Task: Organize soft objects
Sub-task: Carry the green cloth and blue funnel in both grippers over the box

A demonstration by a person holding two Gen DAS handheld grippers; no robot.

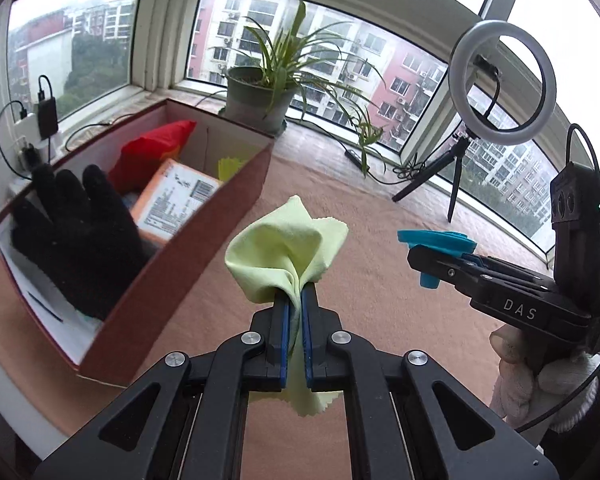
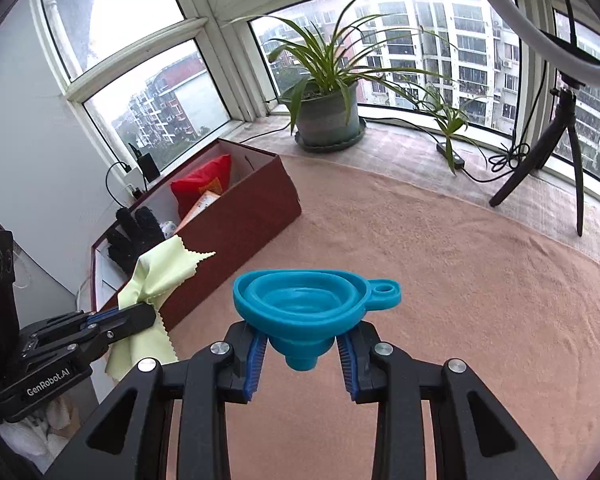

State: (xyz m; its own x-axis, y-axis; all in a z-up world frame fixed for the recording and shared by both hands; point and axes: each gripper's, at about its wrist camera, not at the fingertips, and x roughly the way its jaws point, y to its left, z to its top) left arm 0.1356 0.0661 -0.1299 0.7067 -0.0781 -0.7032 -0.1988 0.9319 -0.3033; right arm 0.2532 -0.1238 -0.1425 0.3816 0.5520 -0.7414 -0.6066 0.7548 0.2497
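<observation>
Left tongs (image 1: 296,300) clamp cloth (image 1: 284,248), right tongs (image 2: 302,354) clamp funnel (image 2: 300,300) over pink mat (image 2: 460,280).

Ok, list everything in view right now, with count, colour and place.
cloth: 1, pale green, pinched in left gripper
funnel: 1, blue, held in right gripper
box: 1, dark red, open, left on mat
glove: 1, black, in box
pouch: 1, red, in box
packet: 1, orange-white, in box
potted plant: 1, green, windowsill
ring light: 1, white, tripod, right
mat: 1, pink
left gripper: shut on cloth
right gripper: shut on funnel
gloved hand: 1, white
</observation>
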